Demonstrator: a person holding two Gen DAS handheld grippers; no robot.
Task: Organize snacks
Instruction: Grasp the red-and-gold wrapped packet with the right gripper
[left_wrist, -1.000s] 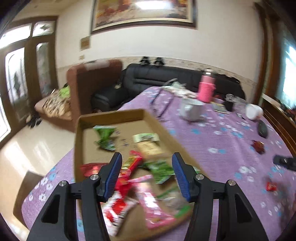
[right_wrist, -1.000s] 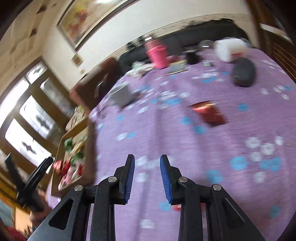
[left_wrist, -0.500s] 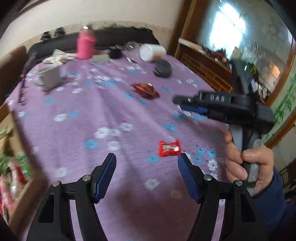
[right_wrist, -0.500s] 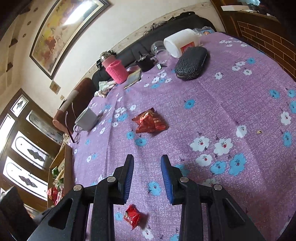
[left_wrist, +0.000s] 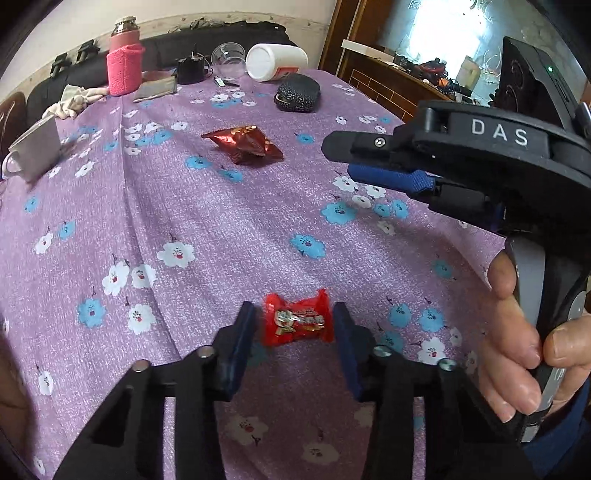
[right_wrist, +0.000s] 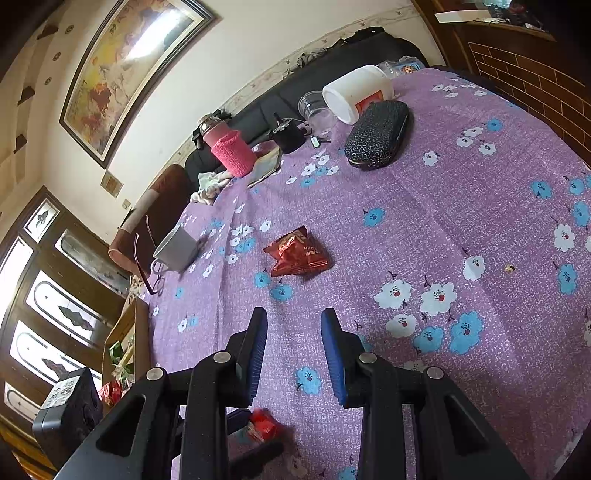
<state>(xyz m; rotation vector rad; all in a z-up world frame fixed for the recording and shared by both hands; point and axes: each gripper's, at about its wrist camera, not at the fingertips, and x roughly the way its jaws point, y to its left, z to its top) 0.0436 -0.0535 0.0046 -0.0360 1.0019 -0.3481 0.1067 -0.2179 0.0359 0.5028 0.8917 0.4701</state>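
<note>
A small red candy (left_wrist: 295, 323) lies on the purple flowered tablecloth (left_wrist: 221, 229), between the blue pads of my left gripper (left_wrist: 293, 332). Its jaws are closing around the candy, with a slim gap still showing at the left pad. The right wrist view shows the same candy (right_wrist: 262, 424) blurred, low in the frame. A dark red snack packet (left_wrist: 243, 144) (right_wrist: 297, 253) lies farther out on the cloth. My right gripper (right_wrist: 295, 343) hovers short of that packet, its jaws narrowly apart with nothing between them. A hand holds it at the right of the left wrist view (left_wrist: 343, 158).
A cardboard box (right_wrist: 127, 328) holding snacks sits at the table's left edge. Farther back stand a white mug (right_wrist: 177, 247), a pink bottle (right_wrist: 231, 151), a black glasses case (right_wrist: 378, 134), a white jar (right_wrist: 356, 92) on its side and a clear cup (right_wrist: 316, 107).
The left gripper swung away from the snack box, crossed the table and came down over the small red candy, its jaws narrowing around it. The right gripper steadied, facing the dark red packet.
</note>
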